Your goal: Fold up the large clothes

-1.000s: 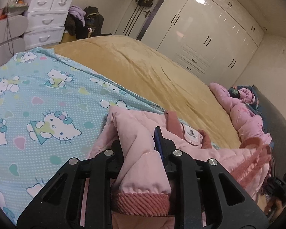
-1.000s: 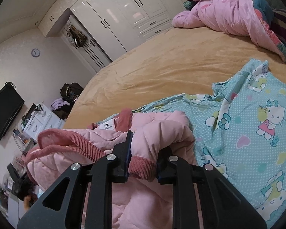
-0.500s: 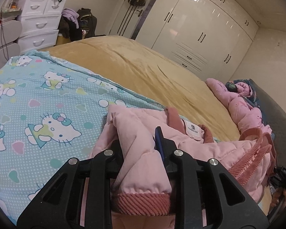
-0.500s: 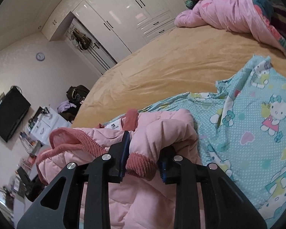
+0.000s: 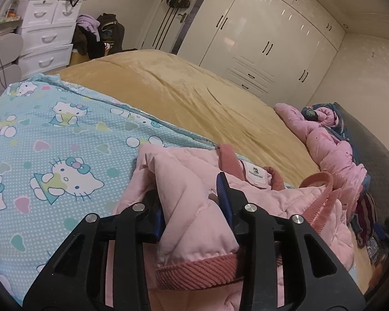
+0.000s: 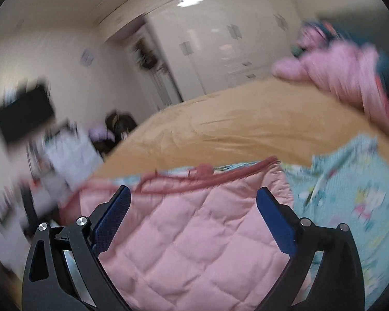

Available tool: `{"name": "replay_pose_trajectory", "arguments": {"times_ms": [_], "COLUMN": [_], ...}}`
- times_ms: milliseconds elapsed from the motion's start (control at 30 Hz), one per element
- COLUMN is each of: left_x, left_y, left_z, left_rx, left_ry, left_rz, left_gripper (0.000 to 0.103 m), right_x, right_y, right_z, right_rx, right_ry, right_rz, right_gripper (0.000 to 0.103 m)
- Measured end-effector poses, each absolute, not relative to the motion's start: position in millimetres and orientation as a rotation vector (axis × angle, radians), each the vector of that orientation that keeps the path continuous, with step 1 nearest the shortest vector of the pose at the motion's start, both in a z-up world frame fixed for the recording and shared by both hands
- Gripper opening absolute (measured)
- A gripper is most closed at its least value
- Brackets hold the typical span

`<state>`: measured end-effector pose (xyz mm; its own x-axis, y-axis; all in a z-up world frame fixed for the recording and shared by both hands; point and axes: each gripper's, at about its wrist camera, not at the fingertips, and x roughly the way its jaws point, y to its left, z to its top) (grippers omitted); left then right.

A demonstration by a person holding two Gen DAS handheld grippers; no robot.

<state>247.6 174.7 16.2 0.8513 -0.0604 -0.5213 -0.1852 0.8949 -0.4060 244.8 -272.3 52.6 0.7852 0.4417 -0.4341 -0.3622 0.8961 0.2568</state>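
A pink quilted jacket [image 5: 184, 181] with darker ribbed cuffs and collar lies bunched on a blue Hello Kitty sheet [image 5: 51, 150] on the bed. My left gripper [image 5: 192, 202] is shut on a sleeve of the jacket, with the ribbed cuff [image 5: 197, 269] bulging out below its fingers. My right gripper [image 6: 193, 204] is open and empty just above the jacket's flat quilted panel [image 6: 194, 235]. The right wrist view is blurred by motion.
A mustard bedspread [image 5: 189, 96] covers the bed beyond the sheet. A pink duvet [image 5: 329, 142] is heaped at the far right by the grey headboard. White drawers [image 5: 46, 36] and white wardrobes [image 5: 267, 41] stand along the walls.
My right gripper has let go of the ribbed cuff and opened wide, and its view has swung fast. The jacket now lies flatter under it. My left gripper keeps its hold.
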Motion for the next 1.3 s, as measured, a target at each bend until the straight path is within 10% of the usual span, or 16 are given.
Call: {"name": "replay_pose_trajectory", "arguments": {"times_ms": [600,1300], "left_x": [193,237], "left_y": [171,189], "left_z": [84,21], "left_rx": [-0.349,-0.177], "left_ry": [0.278,0.577], "left_rz": [0.114,0.245], "left_gripper": [0.092,0.094], "right_x": [268,279], "right_y": [-206,-296], "right_z": [-17,0], "right_rx": [0.101,0.144], "right_ry": [0.729,0.642], "right_rz": [0.419,0.203], "right_gripper": [0.096,0.097]}}
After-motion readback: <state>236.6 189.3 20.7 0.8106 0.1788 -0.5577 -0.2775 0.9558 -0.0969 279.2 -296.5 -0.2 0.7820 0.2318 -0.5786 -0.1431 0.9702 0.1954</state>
